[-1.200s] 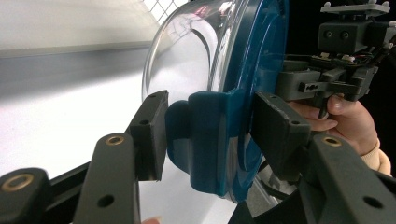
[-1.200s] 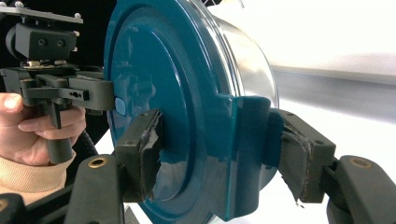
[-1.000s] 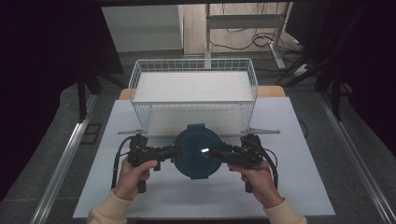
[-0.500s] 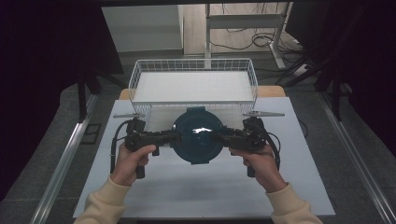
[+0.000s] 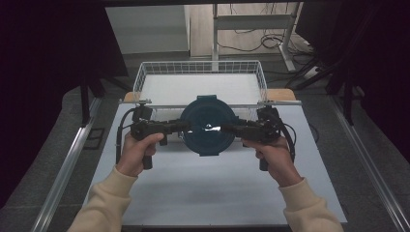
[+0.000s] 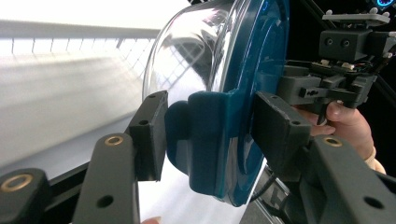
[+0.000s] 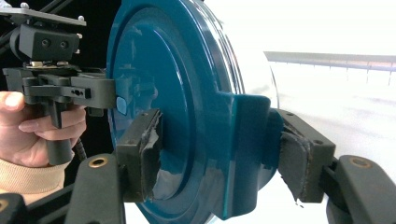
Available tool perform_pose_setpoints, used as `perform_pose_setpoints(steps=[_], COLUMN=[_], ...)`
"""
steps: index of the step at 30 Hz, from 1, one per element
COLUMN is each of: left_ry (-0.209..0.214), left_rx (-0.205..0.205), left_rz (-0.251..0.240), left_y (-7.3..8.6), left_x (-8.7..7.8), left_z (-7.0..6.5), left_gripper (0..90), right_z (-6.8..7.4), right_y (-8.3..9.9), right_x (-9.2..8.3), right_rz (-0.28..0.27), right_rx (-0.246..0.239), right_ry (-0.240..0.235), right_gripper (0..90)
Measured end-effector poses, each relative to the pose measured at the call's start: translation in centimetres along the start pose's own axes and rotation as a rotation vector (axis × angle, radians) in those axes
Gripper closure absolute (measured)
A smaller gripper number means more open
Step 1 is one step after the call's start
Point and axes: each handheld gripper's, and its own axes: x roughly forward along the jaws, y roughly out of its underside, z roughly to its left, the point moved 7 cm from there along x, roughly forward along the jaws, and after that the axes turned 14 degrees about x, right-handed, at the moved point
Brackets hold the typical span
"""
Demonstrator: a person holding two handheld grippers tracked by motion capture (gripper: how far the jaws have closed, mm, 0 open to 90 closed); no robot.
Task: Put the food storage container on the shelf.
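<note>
Since the earlier frames the lidded container (image 5: 208, 124) had been carried up off the table (image 5: 203, 188) toward the wire basket (image 5: 145, 77), so placement appeared imminent. Left gripper (image 5: 180, 126) was clamped on its left clasp, right gripper (image 5: 227, 128) on the right. Basket apparently empty; container contents could not be made out.

Lidded bowl (image 5: 208, 125) before wire basket (image 5: 145, 79) (above table (image 5: 203, 193))

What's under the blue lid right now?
Under the blue lid sits a clear bowl; nothing shows through its wall, though glare hides part. Both grippers, left gripper and right gripper, clamp the lid's tabs.
</note>
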Motion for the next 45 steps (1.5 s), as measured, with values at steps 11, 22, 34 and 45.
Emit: perform_pose_setpoints(steps=[11,22,34,45], left_ry=[-0.002,-0.014,-0.029,-0.016], left_rx=[0.026,0.037,0.038,-0.025], left_rz=[-0.015,-0.013,-0.002,0.004], left_y=[-3.2,-6.6,-9.8,-10.6], left_x=[-0.6,-0.6,-0.2,1.2], left_z=[1.0,2.3,3.8,8.2], left_gripper=[47.4,47.1,46.3,45.9], right_z=[0.9,1.3,1.3,-0.5], right_y=[-3.3,-6.5,-10.1,-12.5], right_x=[0.5,1.1,1.8,4.5], right_rz=[0.008,0.003,0.003,0.015], right_rx=[-0.012,-0.018,-0.016,0.023], right_ry=[-0.003,-0.009,-0.006,0.017], right_gripper=[37.1,37.1,37.1,37.1])
